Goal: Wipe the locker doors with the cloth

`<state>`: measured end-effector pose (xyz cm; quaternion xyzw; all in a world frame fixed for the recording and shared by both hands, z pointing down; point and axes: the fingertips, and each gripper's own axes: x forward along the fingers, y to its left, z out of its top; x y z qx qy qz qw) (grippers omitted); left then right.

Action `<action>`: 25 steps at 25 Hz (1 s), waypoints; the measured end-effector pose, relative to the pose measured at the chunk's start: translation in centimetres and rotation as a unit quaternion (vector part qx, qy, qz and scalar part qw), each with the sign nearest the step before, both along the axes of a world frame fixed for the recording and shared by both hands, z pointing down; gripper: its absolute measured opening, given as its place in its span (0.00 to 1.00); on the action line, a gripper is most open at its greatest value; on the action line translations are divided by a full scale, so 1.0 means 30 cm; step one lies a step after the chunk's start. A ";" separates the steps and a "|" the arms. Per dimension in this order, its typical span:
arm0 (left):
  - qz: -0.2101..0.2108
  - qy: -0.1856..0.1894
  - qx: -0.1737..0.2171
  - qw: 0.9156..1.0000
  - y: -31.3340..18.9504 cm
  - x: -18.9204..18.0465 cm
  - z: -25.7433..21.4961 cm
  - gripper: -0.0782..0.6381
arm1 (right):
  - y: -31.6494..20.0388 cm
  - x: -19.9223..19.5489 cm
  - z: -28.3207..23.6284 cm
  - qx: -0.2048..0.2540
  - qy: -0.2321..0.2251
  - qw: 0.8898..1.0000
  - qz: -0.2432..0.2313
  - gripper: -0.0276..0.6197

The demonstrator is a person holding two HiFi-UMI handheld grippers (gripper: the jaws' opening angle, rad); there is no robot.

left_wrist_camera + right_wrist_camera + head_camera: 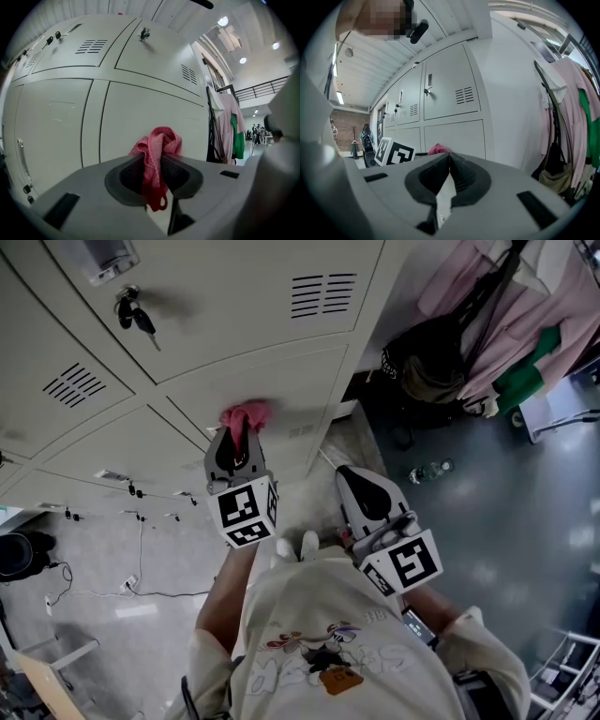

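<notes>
The bank of grey locker doors (187,324) fills the upper left of your head view and runs off the top and left edges, so you see only some of the doors. In the left gripper view one plain lower door (150,117) takes up the middle of the frame. The dark glossy floor (506,521) covers the right side of the head view. Pink garments (511,315) hang in the upper right corner, cut off by the frame, with a green piece (525,381) below them and a black bag (431,357) slung beside the locker end. Your own shirt (328,643) hides the floor at bottom centre.

Your left gripper (234,442) sits at centre frame, its marker cube (246,510) toward you. Its jaws are clamped on the pink cloth (246,416). In the left gripper view a loose tail hangs down between the pads while the bunched part (157,150) sticks out past the tips, right at the lower door. You cannot tell whether it actually presses on the metal.

Your right gripper (349,470) is lower right of centre, away from the doors. In its own view the jaws (450,157) meet at the tips with nothing between them, and they hide most of the cloth (438,149).

A bunch of keys (134,315) hangs from a lock at upper left. A small bottle (429,470) lies on the floor, too blurred to read.
</notes>
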<state>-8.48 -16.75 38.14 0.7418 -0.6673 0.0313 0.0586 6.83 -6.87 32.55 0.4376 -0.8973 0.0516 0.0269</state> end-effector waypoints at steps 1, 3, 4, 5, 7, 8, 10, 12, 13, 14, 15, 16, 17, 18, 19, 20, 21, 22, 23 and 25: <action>0.002 -0.002 -0.001 1.000 -0.002 0.008 0.001 0.24 | -0.002 0.005 0.000 0.000 -0.001 1.000 0.002 0.05; 0.006 -0.004 -0.002 1.000 -0.007 0.024 0.002 0.24 | -0.006 0.014 -0.001 0.001 -0.002 1.000 0.005 0.05; 0.008 -0.005 -0.003 1.000 -0.009 0.031 0.002 0.24 | -0.008 0.017 -0.001 0.001 -0.003 1.000 0.006 0.05; 0.010 -0.005 -0.003 1.000 -0.010 0.038 0.002 0.24 | -0.010 0.019 0.001 0.000 -0.004 1.000 0.006 0.05; 0.015 -0.006 -0.004 1.000 -0.013 0.051 0.003 0.24 | -0.014 0.023 0.006 -0.002 -0.005 1.000 0.008 0.05; 0.017 -0.007 -0.004 1.000 -0.015 0.059 0.003 0.24 | -0.015 0.024 0.007 -0.002 -0.006 1.000 0.008 0.05; 0.022 -0.007 -0.004 1.000 -0.020 0.073 0.003 0.24 | -0.018 0.025 0.004 0.000 -0.006 1.000 0.009 0.05; 0.027 -0.007 -0.004 1.000 -0.024 0.088 0.004 0.24 | -0.023 0.028 -0.002 0.002 -0.007 1.000 0.010 0.05; 0.030 -0.007 -0.004 1.000 -0.027 0.096 0.004 0.24 | -0.025 0.032 -0.003 0.003 -0.007 1.000 0.012 0.05; 0.032 -0.007 -0.004 0.999 -0.029 0.104 0.004 0.24 | -0.028 0.037 -0.004 0.004 -0.007 1.000 0.014 0.05; 0.034 -0.007 -0.004 0.999 -0.031 0.113 0.004 0.24 | -0.030 0.042 -0.004 0.004 -0.007 1.000 0.016 0.05; 0.036 -0.007 -0.004 0.999 -0.033 0.121 0.004 0.24 | -0.031 0.047 -0.003 0.003 -0.008 1.000 0.018 0.05; 0.039 -0.007 -0.004 0.999 -0.035 0.129 0.004 0.24 | -0.031 0.052 -0.003 0.003 -0.008 1.000 0.021 0.05; 0.042 -0.007 -0.004 0.999 -0.038 0.137 0.004 0.24 | -0.031 0.057 -0.002 0.003 -0.008 1.000 0.023 0.05; 0.045 -0.007 -0.004 0.999 -0.041 0.146 0.004 0.24 | -0.030 0.061 -0.002 0.003 -0.008 1.000 0.026 0.05; 0.048 -0.007 -0.003 0.999 -0.044 0.154 0.004 0.24 | -0.030 0.066 -0.002 0.003 -0.008 1.000 0.028 0.05; 0.051 -0.007 -0.003 0.999 -0.047 0.163 0.004 0.24 | -0.029 0.071 -0.003 0.004 -0.008 1.000 0.030 0.05; 0.054 -0.007 -0.003 0.999 -0.050 0.172 0.005 0.24 | -0.028 0.077 -0.004 0.004 -0.007 0.999 0.033 0.05; 0.057 -0.006 -0.003 0.998 -0.052 0.183 0.006 0.24 | -0.027 0.085 -0.005 0.004 -0.007 0.999 0.036 0.05; 0.063 -0.005 -0.003 0.998 -0.059 0.207 0.007 0.24 | -0.026 0.105 -0.006 0.004 -0.005 0.999 0.043 0.05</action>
